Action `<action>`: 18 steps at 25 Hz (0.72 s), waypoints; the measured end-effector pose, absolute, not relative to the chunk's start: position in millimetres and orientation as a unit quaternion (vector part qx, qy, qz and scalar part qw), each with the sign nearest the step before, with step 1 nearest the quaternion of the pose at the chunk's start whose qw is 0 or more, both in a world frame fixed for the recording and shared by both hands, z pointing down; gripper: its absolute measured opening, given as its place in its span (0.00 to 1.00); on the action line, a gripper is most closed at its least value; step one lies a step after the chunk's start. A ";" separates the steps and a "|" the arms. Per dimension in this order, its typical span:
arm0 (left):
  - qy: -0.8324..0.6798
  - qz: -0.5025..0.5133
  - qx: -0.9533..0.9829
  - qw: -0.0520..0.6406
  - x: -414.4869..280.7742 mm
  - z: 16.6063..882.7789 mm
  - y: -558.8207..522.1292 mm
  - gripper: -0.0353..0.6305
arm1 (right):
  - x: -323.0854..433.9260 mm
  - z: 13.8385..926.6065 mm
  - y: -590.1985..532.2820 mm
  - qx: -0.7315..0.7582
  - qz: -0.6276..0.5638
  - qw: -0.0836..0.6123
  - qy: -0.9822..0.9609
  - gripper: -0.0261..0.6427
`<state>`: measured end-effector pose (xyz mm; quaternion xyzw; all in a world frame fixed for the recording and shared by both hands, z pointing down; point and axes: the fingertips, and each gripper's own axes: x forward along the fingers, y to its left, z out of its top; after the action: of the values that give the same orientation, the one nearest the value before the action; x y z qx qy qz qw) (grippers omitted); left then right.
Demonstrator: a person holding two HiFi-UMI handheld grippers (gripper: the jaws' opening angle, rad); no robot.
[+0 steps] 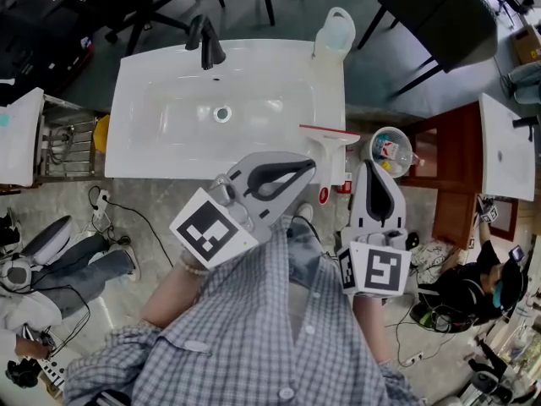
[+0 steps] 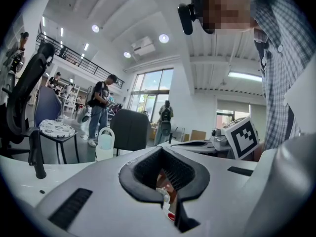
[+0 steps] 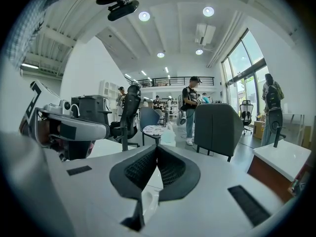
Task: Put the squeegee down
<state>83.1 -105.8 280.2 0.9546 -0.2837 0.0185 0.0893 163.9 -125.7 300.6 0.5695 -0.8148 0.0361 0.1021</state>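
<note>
The squeegee (image 1: 326,142) has a red-edged blade and a white handle. It lies on the right rim of the white sink top (image 1: 152,155), blade toward the back, and its handle reaches over the front edge. My left gripper (image 1: 311,166) points right, its tips just beside the handle, jaws shut with nothing between them. In the left gripper view the jaws (image 2: 162,149) meet, and a white and red piece shows below them. My right gripper (image 1: 374,167) is to the right of the squeegee, apart from it, pointing away from me and shut empty (image 3: 157,147).
A black faucet (image 1: 207,45) stands at the sink's back and a white jug (image 1: 335,32) at its back right corner. A small bin (image 1: 390,149) with bottles sits right of the sink, beside a wooden cabinet (image 1: 452,172). Chairs and people are around.
</note>
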 end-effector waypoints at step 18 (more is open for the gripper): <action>-0.271 0.021 0.958 0.091 89.4 283.0 -104.2 0.06 | 165.1 302.7 -125.9 0.572 0.037 0.109 -0.812 0.05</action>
<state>89.4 -104.2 283.0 0.9581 -0.2706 0.0207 0.0912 165.1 -125.9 302.7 0.5721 -0.8120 0.0372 0.1092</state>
